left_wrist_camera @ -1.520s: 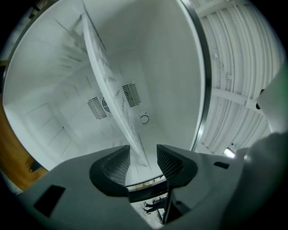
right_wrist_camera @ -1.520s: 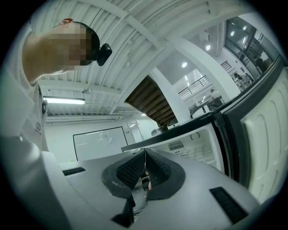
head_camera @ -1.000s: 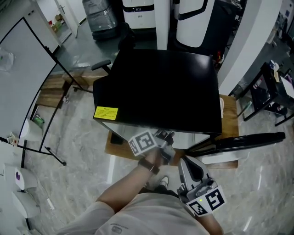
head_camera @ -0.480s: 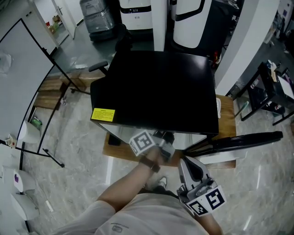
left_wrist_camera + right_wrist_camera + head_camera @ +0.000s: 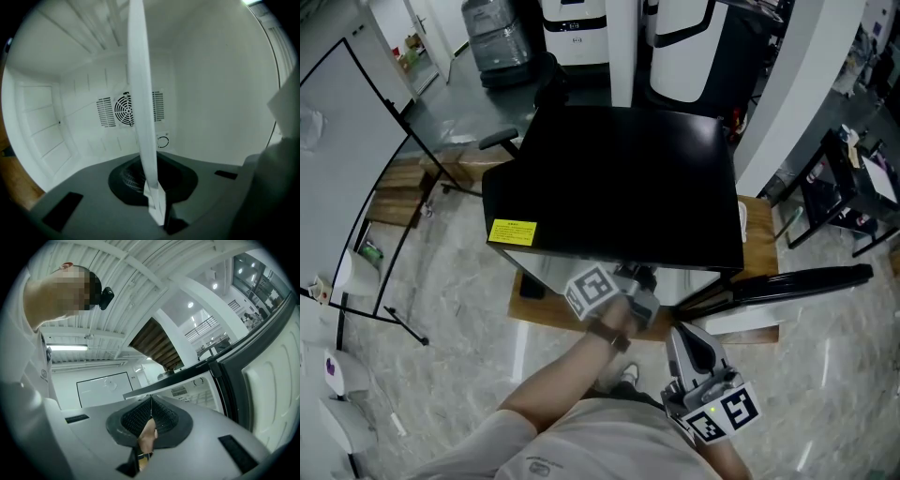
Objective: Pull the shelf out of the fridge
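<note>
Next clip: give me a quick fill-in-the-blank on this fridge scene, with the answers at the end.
1. The left gripper is shut on the white ____ inside the fridge.
2. The fridge's door stands ____.
3. The sticker on the fridge's top is ____.
4. The right gripper, shut, holds ____.
Missing: shelf; open; yellow; nothing.
Note: the left gripper's jaws have just been closing, the shelf between them.

The head view is dim and bluish: the black fridge [image 5: 619,187] top swallows detail and the pale floor [image 5: 459,281] is softly lit. The left gripper view is evenly bright with black vignetted corners, and the near shelf [image 5: 140,117] edge is blurred. The right gripper view bends strongly, and the ceiling lamps [image 5: 68,347] glare.
</note>
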Motion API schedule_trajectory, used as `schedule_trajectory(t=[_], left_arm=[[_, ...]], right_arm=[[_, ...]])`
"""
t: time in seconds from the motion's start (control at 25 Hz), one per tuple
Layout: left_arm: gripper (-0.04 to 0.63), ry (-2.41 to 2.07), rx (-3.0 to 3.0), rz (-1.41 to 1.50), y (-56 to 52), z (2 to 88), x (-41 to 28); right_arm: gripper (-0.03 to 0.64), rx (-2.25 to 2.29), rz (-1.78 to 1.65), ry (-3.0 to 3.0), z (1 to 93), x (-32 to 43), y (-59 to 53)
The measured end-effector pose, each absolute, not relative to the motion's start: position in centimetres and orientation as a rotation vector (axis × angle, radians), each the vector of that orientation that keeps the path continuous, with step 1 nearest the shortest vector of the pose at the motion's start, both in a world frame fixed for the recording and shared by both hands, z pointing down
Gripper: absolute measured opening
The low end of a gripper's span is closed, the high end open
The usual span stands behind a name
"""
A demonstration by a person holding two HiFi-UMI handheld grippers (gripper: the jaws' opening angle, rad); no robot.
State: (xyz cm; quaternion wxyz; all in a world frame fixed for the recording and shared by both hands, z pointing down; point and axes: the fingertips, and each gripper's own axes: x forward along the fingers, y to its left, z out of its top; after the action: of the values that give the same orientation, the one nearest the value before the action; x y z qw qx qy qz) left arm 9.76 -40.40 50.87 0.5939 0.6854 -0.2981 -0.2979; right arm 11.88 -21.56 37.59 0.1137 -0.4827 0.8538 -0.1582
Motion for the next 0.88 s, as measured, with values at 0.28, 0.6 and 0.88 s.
schedule_trajectory(t=[0.28, 0.6, 0.88], left_arm=[[0.025, -0.722, 1.601, -0.698, -39.7, 50.8, 9.6], [0.025, -0.738, 1.595, -0.7, -38.1, 50.9, 9.5], [0.025, -0.759, 1.583, -0.709, -37.2, 50.9, 9.2]], right_arm=[[0.018, -1.416, -0.482, 2.491, 37.7, 12.2, -21.1], [0.017, -1.381, -0.501, 2.494, 38.0, 12.1, -20.5], [0.018, -1.361, -0.511, 2.491, 38.0, 12.4, -19.8]])
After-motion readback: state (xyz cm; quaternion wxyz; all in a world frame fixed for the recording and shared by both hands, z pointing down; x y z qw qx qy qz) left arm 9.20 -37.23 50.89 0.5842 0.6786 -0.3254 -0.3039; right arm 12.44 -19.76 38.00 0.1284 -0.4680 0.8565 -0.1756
